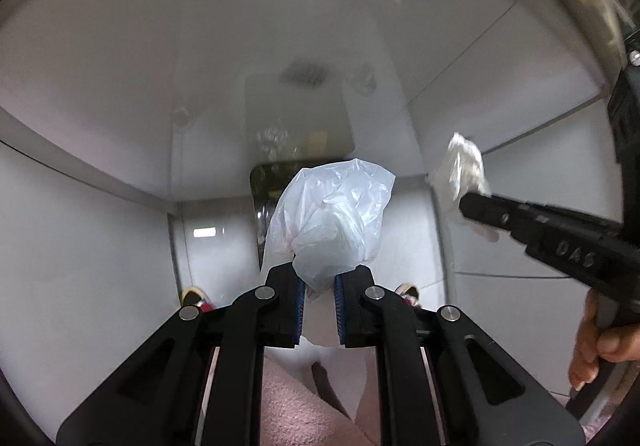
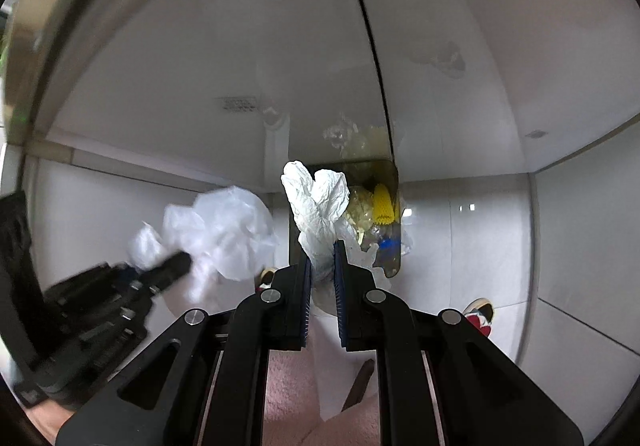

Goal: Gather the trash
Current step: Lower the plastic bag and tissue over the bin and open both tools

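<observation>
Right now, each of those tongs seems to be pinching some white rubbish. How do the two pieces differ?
The left tongs pinch a thin plastic bag, smooth, glossy and faintly bluish; the right tongs pinch a crumpled paper tissue, matte and finely creased. The bag puffs out into a rounded bulge, while the tissue stands up in narrower, folded lobes. Both are white, crumpled and clamped at their lower ends above the bin.

Plastic bag (image 1: 332, 214) left of crumpled tissue (image 2: 316, 206); both seemingly above the bin (image 2: 390, 206).
</observation>
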`<state>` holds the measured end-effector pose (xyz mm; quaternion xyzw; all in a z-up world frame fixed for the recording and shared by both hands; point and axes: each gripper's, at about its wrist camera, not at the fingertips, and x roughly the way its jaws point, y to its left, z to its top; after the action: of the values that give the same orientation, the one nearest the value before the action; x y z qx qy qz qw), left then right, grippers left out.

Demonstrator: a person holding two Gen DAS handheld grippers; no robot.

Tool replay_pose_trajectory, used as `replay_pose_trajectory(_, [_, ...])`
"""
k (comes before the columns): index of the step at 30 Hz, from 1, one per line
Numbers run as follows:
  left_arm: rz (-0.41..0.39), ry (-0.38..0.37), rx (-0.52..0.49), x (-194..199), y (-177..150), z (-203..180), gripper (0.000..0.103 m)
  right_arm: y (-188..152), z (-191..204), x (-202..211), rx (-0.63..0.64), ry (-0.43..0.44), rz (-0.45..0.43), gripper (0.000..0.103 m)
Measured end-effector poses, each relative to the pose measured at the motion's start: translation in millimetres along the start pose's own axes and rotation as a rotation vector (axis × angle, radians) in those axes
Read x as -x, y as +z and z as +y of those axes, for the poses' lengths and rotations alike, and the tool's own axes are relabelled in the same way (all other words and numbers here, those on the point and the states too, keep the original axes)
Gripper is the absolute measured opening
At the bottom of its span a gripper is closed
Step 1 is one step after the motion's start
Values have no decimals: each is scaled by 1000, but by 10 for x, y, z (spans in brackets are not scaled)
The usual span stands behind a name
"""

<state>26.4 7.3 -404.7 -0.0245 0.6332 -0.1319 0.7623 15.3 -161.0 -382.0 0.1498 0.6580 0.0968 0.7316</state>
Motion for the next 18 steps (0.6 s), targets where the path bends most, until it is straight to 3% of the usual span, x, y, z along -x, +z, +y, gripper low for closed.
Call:
replay_pose_trajectory(8, [78, -8, 25, -476, 116, 35, 11, 120, -14, -450, -30, 28, 107, 13])
replay_pose_trajectory(18, [107, -24, 11, -624, 227, 20, 16, 261, -45, -692, -70, 49, 148, 15])
